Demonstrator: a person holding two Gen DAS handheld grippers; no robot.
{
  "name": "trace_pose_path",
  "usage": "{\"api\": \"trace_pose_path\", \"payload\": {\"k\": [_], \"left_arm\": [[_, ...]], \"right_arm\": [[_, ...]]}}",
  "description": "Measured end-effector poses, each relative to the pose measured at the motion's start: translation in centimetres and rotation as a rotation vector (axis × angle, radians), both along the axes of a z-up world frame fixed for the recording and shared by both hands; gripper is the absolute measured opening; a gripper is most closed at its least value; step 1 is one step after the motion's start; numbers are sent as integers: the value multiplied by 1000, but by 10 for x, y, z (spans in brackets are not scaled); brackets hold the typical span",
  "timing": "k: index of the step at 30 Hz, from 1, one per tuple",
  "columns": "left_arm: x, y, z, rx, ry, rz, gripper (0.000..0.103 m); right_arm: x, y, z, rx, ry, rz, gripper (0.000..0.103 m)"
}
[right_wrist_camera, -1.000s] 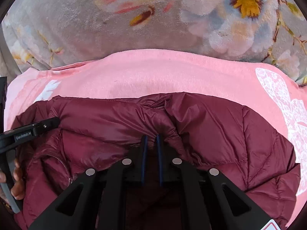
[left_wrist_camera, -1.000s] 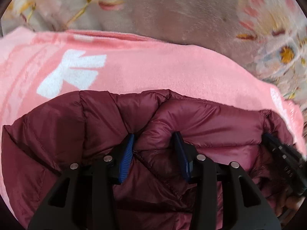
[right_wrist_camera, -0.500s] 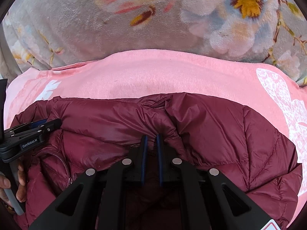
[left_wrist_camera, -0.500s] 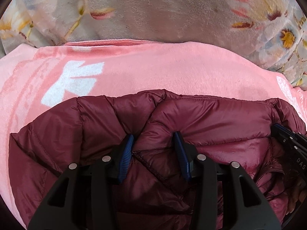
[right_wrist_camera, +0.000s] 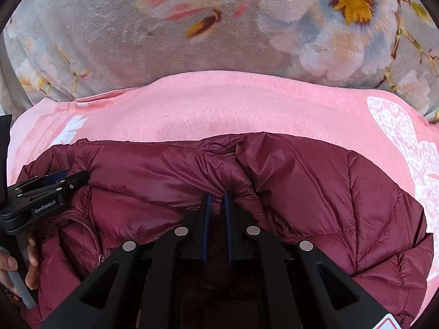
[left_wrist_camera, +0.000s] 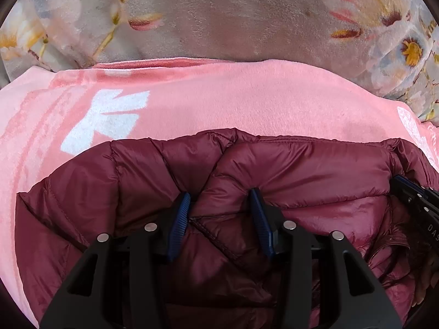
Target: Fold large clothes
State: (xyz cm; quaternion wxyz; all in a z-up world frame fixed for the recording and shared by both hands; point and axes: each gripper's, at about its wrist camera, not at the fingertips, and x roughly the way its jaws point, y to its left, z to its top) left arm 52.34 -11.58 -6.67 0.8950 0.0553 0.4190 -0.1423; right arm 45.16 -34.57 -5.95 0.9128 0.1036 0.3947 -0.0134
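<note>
A dark red quilted puffer jacket (left_wrist_camera: 301,170) lies bunched on a pink blanket (left_wrist_camera: 219,96); it also fills the lower half of the right wrist view (right_wrist_camera: 315,181). My left gripper (left_wrist_camera: 219,200) has its blue pads pressed against a thick fold of the jacket between them. My right gripper (right_wrist_camera: 216,200) is shut on a thin fold of the jacket near the collar. The left gripper also shows at the left edge of the right wrist view (right_wrist_camera: 41,192), and the right gripper at the right edge of the left wrist view (left_wrist_camera: 417,205). The jacket's zipper (right_wrist_camera: 90,233) shows lower left.
The pink blanket (right_wrist_camera: 233,104) has white prints and lies on a grey floral plush cover (right_wrist_camera: 192,27) that fills the background. A hand (right_wrist_camera: 16,266) holds the left gripper's handle at the lower left of the right wrist view.
Both grippers have drawn the jacket back toward me over the pink blanket, so more blanket shows beyond it. Both grips are unchanged.
</note>
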Motion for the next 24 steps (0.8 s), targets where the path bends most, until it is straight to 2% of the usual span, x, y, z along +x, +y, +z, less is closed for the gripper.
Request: {"api": "trace_pose_path", "payload": {"k": [14,18,22,24], "left_arm": [[-1,-5,-1,33,-17,3,47],[1,-8,-2,57,-30,18,56],[4,-2,-2,78,-30,78,80],[-2,7,5,76,-21,97,81]], "right_arm": [[0,0,0,-4,2,-2,6],[3,-3,-3,18,5,1,6],[-4,-7,4,60,-30,6,9],[-24,-9,17,82,-19,-33,12]]}}
